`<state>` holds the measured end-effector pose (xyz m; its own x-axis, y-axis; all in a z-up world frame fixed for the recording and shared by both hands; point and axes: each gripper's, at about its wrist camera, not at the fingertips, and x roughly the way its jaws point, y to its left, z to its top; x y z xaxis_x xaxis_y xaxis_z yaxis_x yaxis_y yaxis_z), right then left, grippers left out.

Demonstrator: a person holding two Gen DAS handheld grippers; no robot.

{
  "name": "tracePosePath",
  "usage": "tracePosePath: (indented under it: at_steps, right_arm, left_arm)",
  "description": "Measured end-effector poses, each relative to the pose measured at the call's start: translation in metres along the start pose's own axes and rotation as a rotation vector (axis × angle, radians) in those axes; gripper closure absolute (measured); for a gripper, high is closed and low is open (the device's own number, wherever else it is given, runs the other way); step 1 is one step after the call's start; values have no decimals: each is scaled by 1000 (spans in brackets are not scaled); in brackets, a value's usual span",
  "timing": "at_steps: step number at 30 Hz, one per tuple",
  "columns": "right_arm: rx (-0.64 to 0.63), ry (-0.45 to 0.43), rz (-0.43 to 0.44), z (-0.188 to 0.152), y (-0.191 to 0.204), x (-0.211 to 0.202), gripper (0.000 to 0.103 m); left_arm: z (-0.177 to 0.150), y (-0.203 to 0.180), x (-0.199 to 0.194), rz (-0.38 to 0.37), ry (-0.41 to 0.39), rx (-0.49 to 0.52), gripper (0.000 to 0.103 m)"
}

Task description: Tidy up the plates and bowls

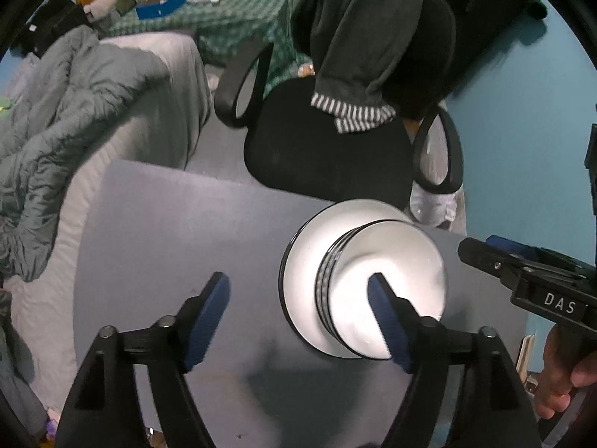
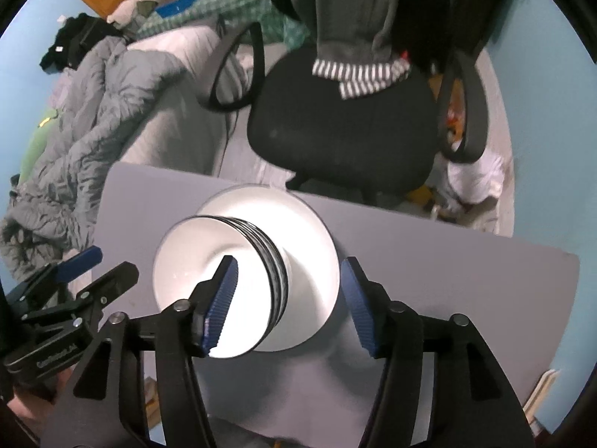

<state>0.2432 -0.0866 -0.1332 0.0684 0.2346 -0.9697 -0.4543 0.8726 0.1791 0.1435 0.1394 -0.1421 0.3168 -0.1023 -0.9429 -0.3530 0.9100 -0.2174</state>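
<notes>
Bowls (image 1: 388,291) stacked on a plate (image 1: 302,261) at my worktop's (image 1: 179,231) far edge, office chair (image 1: 328,149) beyond; both my tools, left (image 1: 298,313) and right (image 2: 287,298), spread, empty.

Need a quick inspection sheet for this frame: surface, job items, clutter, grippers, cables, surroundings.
Surface: grey table, bare apart from the dish stack.
Job's things: stack of bowls with dark patterned rims, nested on a white plate near the table's far edge.
Clutter: nothing seen on the table.
Grippers: left hand-held gripper open, one finger over the bowls, holding nothing; right hand-held gripper open, straddling the stack's right side, holding nothing.
Cables: nothing seen for certain.
Surroundings: black office chair with draped clothing behind the table; grey quilt on a bed to the left; blue wall.
</notes>
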Motion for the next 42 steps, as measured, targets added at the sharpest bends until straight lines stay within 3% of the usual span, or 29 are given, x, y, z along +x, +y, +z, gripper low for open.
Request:
tracePosePath:
  at_steps: [8, 20, 28, 42]
  right_arm:
    - [-29, -142, -29, -4, 8, -65, 41]
    - [-45, -255, -65, -24, 11, -127, 41]
    - [-15, -296, -79, -39, 7, -153, 41]
    - [6, -327, -92, -54, 3, -171, 41]
  left_arm:
    - [-4, -25, -47, 25, -93, 49, 21]
    - [-21, -46, -105, -9, -176, 33, 21]
    - [-26, -62, -137, -17, -245, 70, 21]
    - [-35, -72, -153, -42, -258, 100, 20]
